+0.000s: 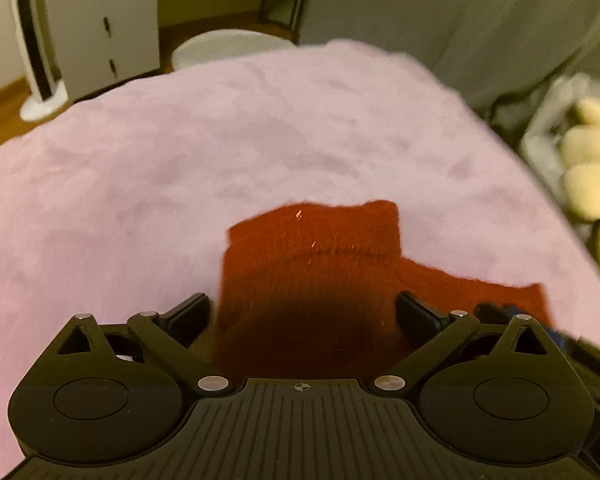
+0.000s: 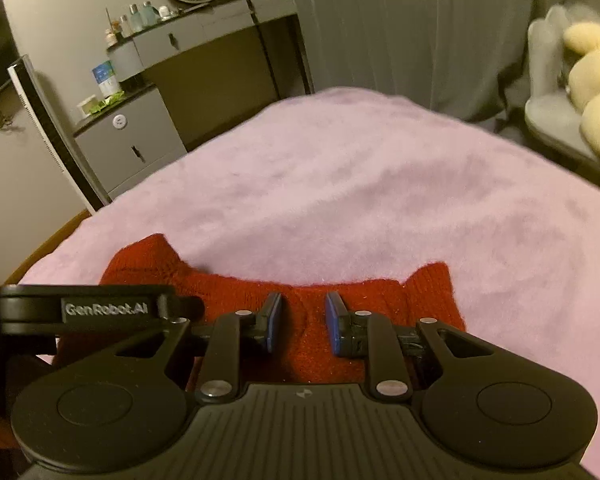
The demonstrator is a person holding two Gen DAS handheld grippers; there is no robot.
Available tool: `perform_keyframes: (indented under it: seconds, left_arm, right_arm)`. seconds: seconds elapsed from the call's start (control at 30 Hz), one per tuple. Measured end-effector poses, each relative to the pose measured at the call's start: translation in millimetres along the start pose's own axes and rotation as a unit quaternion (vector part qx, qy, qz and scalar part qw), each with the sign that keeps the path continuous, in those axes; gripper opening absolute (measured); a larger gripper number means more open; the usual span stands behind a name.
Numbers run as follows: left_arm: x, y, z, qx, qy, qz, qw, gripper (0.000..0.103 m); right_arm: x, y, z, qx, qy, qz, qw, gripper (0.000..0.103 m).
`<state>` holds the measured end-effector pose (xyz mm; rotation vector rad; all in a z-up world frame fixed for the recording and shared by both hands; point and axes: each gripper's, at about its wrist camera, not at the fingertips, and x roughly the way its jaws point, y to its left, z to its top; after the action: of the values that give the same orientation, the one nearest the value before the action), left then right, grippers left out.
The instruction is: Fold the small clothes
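A red knitted garment lies on the pink plush blanket, its ribbed end folded over at the far side. My left gripper hangs just above it, jaws wide open, one finger on each side of the cloth and neither touching it. In the right wrist view the same garment spreads sideways. My right gripper has its blue pads close together, and red knit fills the narrow gap between them. The left gripper's housing sits close on its left.
The blanket's edge drops off at the far side and left. Beyond stand a grey cabinet, a dressing table with bottles and a grey curtain. A cream plush toy sits on a grey seat at the right.
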<state>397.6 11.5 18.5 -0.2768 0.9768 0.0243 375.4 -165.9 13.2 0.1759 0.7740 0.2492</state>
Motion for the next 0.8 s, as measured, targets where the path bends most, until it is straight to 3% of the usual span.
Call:
perform_keyframes:
  seconds: [0.07,0.1,0.13,0.2,0.3,0.4,0.53,0.67,0.77,0.8]
  left_arm:
    - [-39,12,-23,0.005,-0.02,-0.059,0.9981,0.101]
    - [-58,18,-38,0.014,-0.031,-0.076,0.9965,0.101]
    - [-80,25,-58,0.026,-0.043,-0.084,0.9952,0.101]
    - [-110,37,-96,0.03,-0.062,-0.077,0.9947,0.101]
    - [-138,50,-150,0.025,-0.065,-0.085,0.9939,0.101]
    - [-142,50,-183,0.031,-0.061,-0.077,0.9947,0.101]
    - [-147,47,-187,0.023,-0.052,-0.068,0.996,0.101]
    - [-152,42,-187,0.052,-0.049,-0.048,0.9963,0.101]
    - [-143,35,-195,0.071,-0.029,-0.02,0.9969,0.101]
    - [-138,32,-197,0.073,-0.029,-0.012,0.9969,0.101]
  right_arm:
    - [-36,0,-7,0.005,-0.007,0.016,1.0,0.046]
    - [-60,-4,-18,0.01,-0.02,0.026,0.999,0.059]
    - [-84,-8,-33,0.017,-0.038,0.036,0.998,0.068]
    - [-132,-25,-74,0.049,-0.066,0.053,0.995,0.073]
    - [-165,-50,-132,0.119,-0.055,0.054,0.99,0.073]
    - [-160,-64,-162,0.18,-0.012,0.068,0.981,0.073]
    - [-151,-66,-161,0.227,-0.005,0.088,0.97,0.071]
    - [-156,-63,-158,0.222,-0.008,0.079,0.972,0.067]
    - [-152,-66,-164,0.236,0.016,0.101,0.966,0.059]
    - [-147,-65,-166,0.243,0.022,0.11,0.963,0.049]
